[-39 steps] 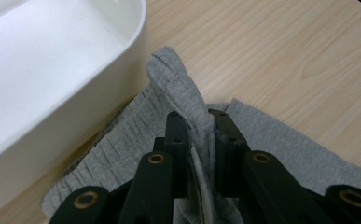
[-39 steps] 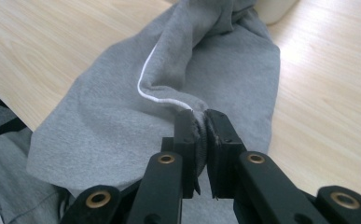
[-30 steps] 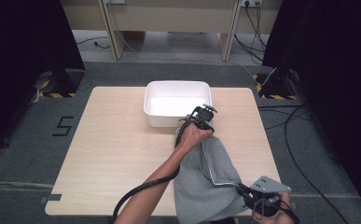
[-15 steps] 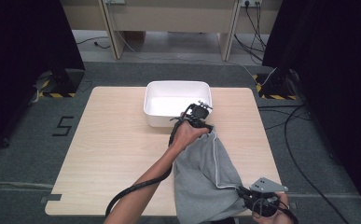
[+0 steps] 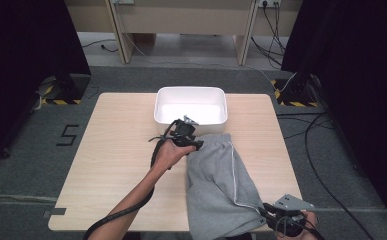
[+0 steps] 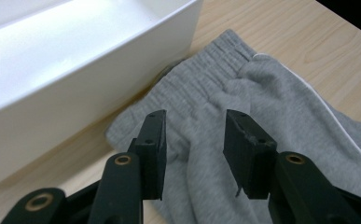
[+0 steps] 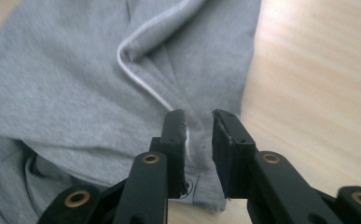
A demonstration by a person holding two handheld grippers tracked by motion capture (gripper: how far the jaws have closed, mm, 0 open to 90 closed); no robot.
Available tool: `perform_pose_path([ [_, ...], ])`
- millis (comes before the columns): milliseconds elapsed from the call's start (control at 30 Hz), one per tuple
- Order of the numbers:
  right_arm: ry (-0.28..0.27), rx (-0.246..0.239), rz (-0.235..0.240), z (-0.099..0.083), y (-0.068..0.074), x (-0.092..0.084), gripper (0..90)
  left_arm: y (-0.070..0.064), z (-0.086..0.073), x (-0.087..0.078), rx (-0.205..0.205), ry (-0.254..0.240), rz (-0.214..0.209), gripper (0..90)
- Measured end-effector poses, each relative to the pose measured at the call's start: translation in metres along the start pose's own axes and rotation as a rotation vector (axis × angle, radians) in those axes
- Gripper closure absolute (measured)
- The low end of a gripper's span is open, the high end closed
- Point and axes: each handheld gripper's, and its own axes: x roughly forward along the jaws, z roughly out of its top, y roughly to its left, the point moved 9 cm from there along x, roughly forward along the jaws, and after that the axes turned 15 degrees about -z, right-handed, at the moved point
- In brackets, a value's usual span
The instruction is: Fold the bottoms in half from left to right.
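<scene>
Where both grippers' fingers gape: grey shorts point(image 5: 221, 185), white-piped, rumpled, beside white tub point(image 5: 191, 104).

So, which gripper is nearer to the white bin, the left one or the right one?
Left. The left gripper is just in front of the white bin, over the waistband of the grey shorts. The right gripper is far from it, at the shorts' hem by the table's near edge.

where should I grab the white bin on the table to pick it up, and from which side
Take the white bin by its thin rim, from above, one jaw inside and one outside the wall. Its left wall looks best: bare table beside it, while the grey shorts lie against its near wall by the left gripper. The bin looks empty, so one grip should probably hold.
</scene>
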Motion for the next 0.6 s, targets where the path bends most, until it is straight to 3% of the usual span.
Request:
perform_pose_path([
  [133, 0.028, -0.063, 0.014, 0.002, 0.002, 0.003, 61.7, 0.002, -0.020, -0.005, -0.004, -0.005, -0.005, 57.4],
  [267, 0.077, -0.103, 0.032, -0.004, 0.009, 0.018, 61.1, 0.006, -0.043, 0.000, -0.024, 0.009, -0.013, 56.9],
  [367, 0.112, -0.125, 0.044, -0.009, 0.013, 0.028, 66.0, 0.010, -0.056, 0.008, -0.039, 0.026, -0.012, 56.5],
  [467, 0.125, -0.178, 0.035, -0.013, 0.009, 0.035, 78.0, 0.014, -0.066, 0.019, -0.038, 0.053, 0.008, 56.1],
  [600, 0.110, -0.174, 0.067, -0.008, 0.007, 0.021, 84.3, 0.021, -0.075, 0.033, -0.030, 0.089, 0.040, 56.1],
])
